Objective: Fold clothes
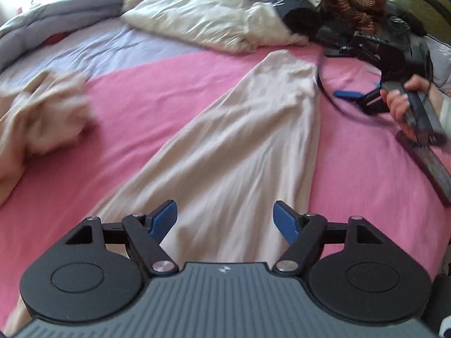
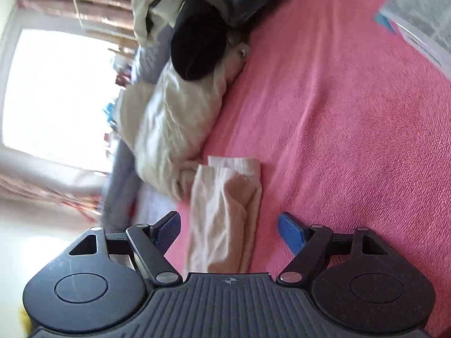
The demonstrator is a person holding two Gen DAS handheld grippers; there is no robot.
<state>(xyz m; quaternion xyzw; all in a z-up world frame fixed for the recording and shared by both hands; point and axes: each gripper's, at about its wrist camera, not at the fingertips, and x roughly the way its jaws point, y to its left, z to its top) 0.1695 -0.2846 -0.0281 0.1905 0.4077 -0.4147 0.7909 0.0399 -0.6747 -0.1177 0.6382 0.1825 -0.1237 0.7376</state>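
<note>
A long pale beige soft-fabric garment (image 1: 239, 146) lies stretched out flat on the bright pink fleecy bed cover (image 1: 135, 107), running in the left wrist view from the 6 o'clock edge up toward 1 o'clock, where its narrow end stops just short of a crumpled cream quilted duvet (image 1: 203, 19). The left gripper (image 1: 225, 221) hangs over the wide near end of that garment with its blue-padded fingers (image 1: 165, 221) spread apart and nothing between them; whether the pads touch the cloth cannot be told. At 9 o'clock a second bunched beige garment (image 1: 42, 118) lies blurred on the pink cover, apart from the long one. At 3 o'clock the person's hand (image 1: 406, 104) grips the handle of the right gripper (image 1: 351, 95), whose blue tips sit just beside the long garment's right edge, with a black cable (image 1: 327, 93) curving past it. In the right wrist view the scene is turned on its side: the right gripper's jaws stand wide apart and empty, and between them, at 6 o'clock, lies the narrow end of the beige garment (image 2: 228, 211), doubled over on the pink cover. The cream duvet (image 2: 169, 129) touches it at 10 o'clock, a black rounded fabric item (image 2: 197, 48) rests on the duvet at 12 o'clock, and a bright window (image 2: 56, 93) fills 9 o'clock.
</note>
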